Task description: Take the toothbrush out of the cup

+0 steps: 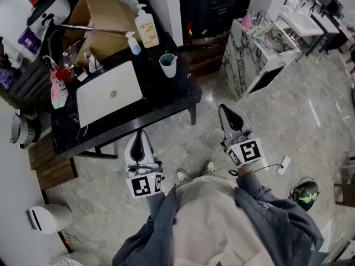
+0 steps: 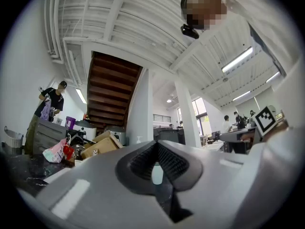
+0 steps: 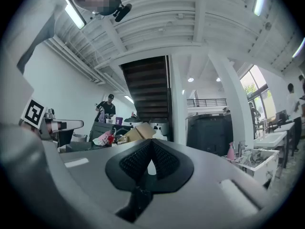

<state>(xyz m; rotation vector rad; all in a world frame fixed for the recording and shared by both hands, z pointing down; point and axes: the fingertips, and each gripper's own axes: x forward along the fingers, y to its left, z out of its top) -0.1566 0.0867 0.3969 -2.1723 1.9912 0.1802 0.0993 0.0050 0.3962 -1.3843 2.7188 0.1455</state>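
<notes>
Black table (image 1: 162, 91), toothbrush (image 1: 174, 60) in blue cup (image 1: 167, 67)

Under me runs a pale, glossy marble floor (image 1: 310, 121), with a strip of brown wooden boards (image 1: 52, 168) along its left edge; my black worktop (image 1: 172, 101) stands on it; to its right is a white cabinet veined like marble (image 1: 244, 65), and beyond that a white basin unit (image 1: 302, 21). Overhead, a white ribbed ceiling (image 2: 143, 27) carries long strip lights (image 2: 237, 59), lit; a brown wooden staircase (image 2: 112, 87) climbs between a white wall (image 3: 62, 89) and a white column (image 2: 140, 111); tall windows (image 3: 255, 92) let in daylight on the right.
</notes>
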